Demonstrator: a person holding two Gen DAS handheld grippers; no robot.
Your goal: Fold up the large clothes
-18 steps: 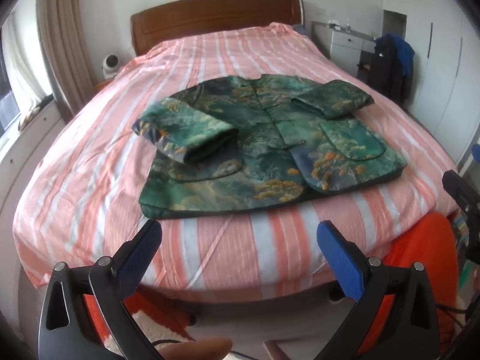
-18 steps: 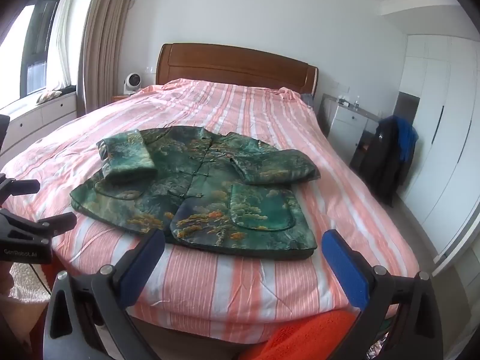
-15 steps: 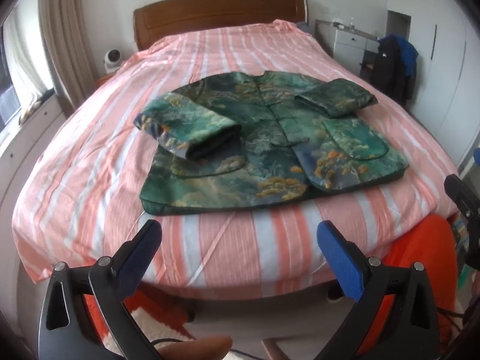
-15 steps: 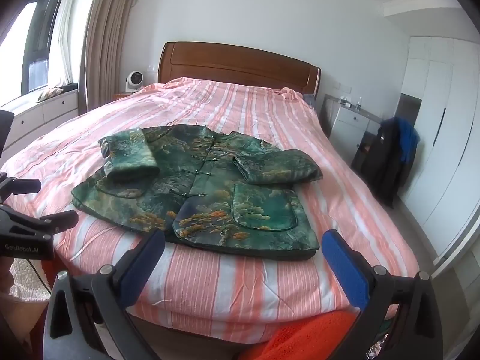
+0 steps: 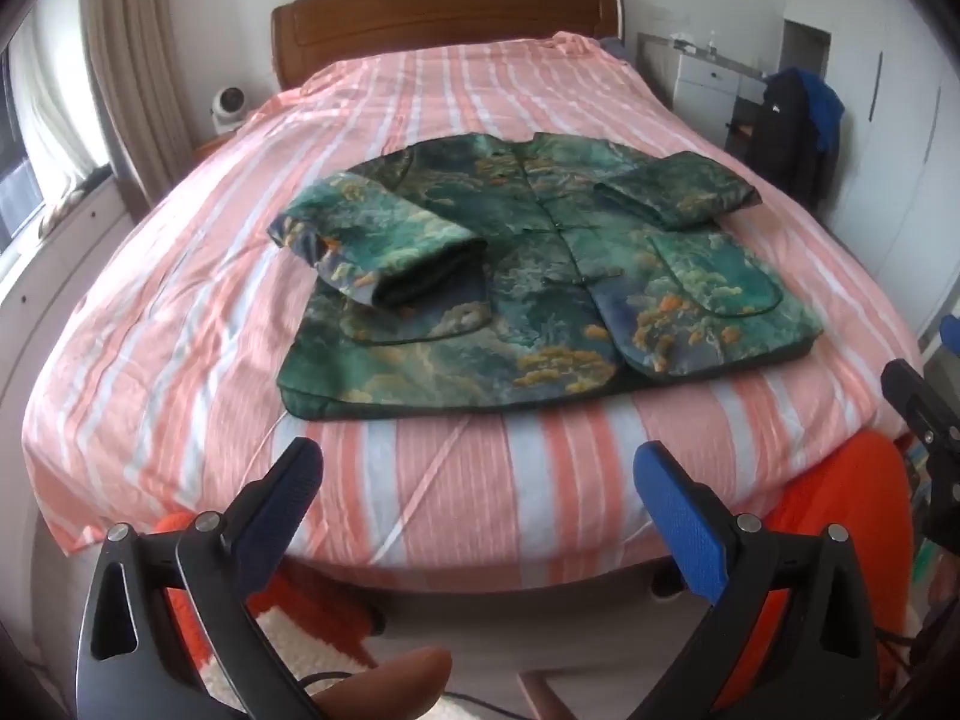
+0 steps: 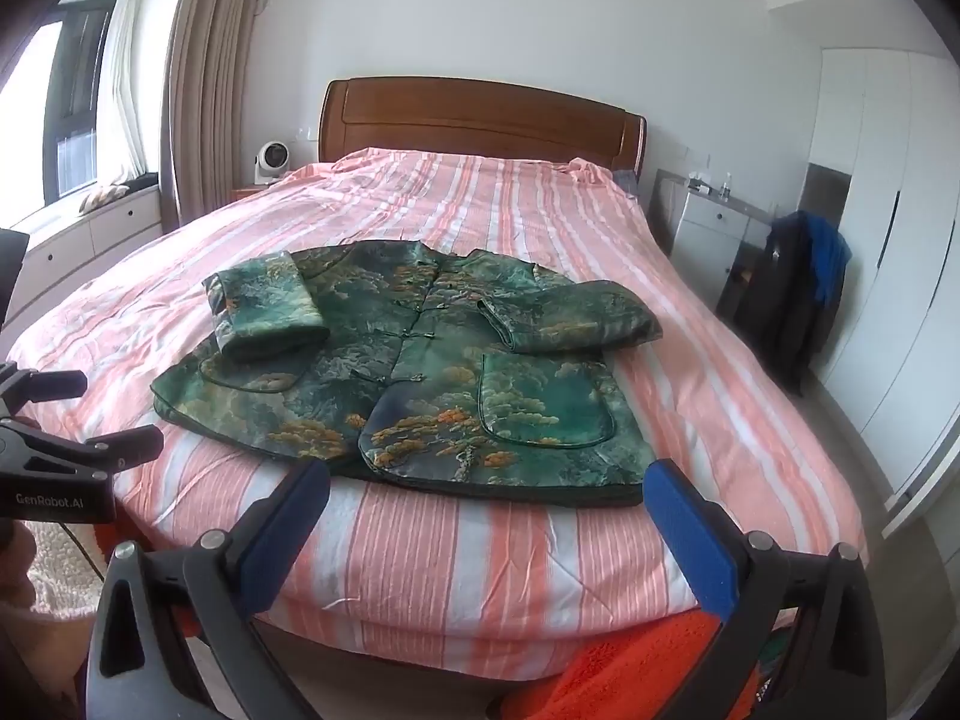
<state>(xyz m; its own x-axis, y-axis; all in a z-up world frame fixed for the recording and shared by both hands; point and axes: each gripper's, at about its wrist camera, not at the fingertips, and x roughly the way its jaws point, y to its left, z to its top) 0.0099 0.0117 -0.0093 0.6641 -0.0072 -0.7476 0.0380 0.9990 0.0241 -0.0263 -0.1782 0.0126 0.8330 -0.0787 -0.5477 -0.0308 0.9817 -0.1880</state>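
Green brocade jacket with orange tree pattern [image 5: 540, 276] lies front-up, buttoned, on the pink-and-white striped bedspread [image 5: 468, 498], toward the foot end; in the left wrist view it sits at 12 o'clock from the jaws.

Progress, judged: both sleeves are already folded in over the chest. Body is still full length; hem-to-collar fold remains. Roughly midway.

Left gripper [image 5: 480, 480]: blue-padded fingers spread wide, nothing between them, short of the hem. Right gripper [image 6: 489, 498]: likewise spread and empty, its tips overlapping the hem line in frame; contact cannot be told.

View differences: right wrist view shows the window at 9 o'clock and the air conditioner at 12. Left wrist view shows a brown rounded object at 6 o'clock, unidentifiable.
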